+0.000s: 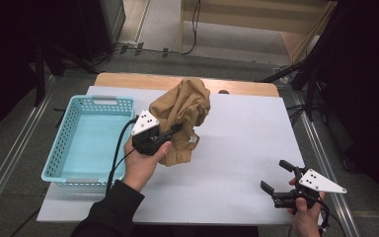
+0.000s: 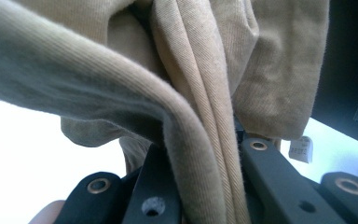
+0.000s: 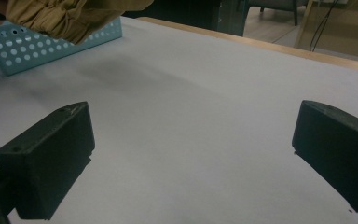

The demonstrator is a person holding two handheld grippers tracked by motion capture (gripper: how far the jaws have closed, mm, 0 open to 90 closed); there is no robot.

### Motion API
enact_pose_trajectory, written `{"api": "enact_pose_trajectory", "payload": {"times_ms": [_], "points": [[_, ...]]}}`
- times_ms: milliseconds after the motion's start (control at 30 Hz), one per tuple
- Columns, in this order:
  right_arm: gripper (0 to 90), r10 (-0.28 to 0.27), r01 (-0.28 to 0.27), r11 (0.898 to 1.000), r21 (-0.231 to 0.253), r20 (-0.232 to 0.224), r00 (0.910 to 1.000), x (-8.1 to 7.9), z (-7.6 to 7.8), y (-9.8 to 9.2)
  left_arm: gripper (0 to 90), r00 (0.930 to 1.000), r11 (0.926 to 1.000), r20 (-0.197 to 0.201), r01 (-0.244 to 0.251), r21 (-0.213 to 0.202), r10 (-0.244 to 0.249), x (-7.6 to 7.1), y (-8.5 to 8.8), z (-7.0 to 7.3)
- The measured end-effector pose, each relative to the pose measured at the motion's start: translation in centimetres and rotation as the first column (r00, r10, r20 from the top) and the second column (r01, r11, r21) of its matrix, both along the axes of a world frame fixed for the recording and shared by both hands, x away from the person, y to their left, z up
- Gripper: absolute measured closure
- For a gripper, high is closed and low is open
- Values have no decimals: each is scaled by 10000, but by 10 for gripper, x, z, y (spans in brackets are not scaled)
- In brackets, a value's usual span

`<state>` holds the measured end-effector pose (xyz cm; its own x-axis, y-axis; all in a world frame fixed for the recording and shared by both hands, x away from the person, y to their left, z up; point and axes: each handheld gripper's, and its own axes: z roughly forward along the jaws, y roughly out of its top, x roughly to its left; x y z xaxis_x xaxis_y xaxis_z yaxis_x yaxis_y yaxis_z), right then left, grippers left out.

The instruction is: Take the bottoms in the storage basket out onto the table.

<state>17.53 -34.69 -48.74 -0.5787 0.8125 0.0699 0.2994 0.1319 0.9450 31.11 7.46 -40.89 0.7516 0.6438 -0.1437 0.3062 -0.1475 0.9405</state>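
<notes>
High view has the left gripper clamped on a bunched-up tan knit cotton garment, holding it up off the white table cover so the cloth hangs in a crumpled lump just right of the light blue perforated plastic basket. Left gripper view backs that up: folds of the ribbed fabric run straight down between the two black jaws, which sit narrow and pinch it, and a small white care label dangles off the lower edge.

Right gripper is parked near the front right corner of the table, jaws spread wide with nothing in them. Right gripper view looks across bare cover toward the basket with the garment hanging in front of it.

My read: this is the carry step, garment picked up and on its way to the basket, not in it yet. Next move probably needs the left hand to swing over the basket's near wall, high enough that the hanging tail clears the rim, then let go over the middle. Loose cloth could easily drape over the edge.
</notes>
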Motion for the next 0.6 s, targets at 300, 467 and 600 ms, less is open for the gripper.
{"api": "enact_pose_trajectory", "payload": {"times_ms": [300, 467, 600], "points": [[0, 21, -21, 10000, 16, 1, 10000, 0, 0, 0, 829, 9996, 9997, -165, 222, 103, -220, 0, -11, -6], [0, 39, -39, 10000, -10, 11, 10000, 0, 0, 0, 828, 9989, 9993, -320, 340, 175, -334, 0, -17, -10], [0, 31, -31, 10000, -6, 10, 10000, 0, 0, 0, 828, 9974, 9983, -548, 482, 315, -464, 1, -22, -15]]}}
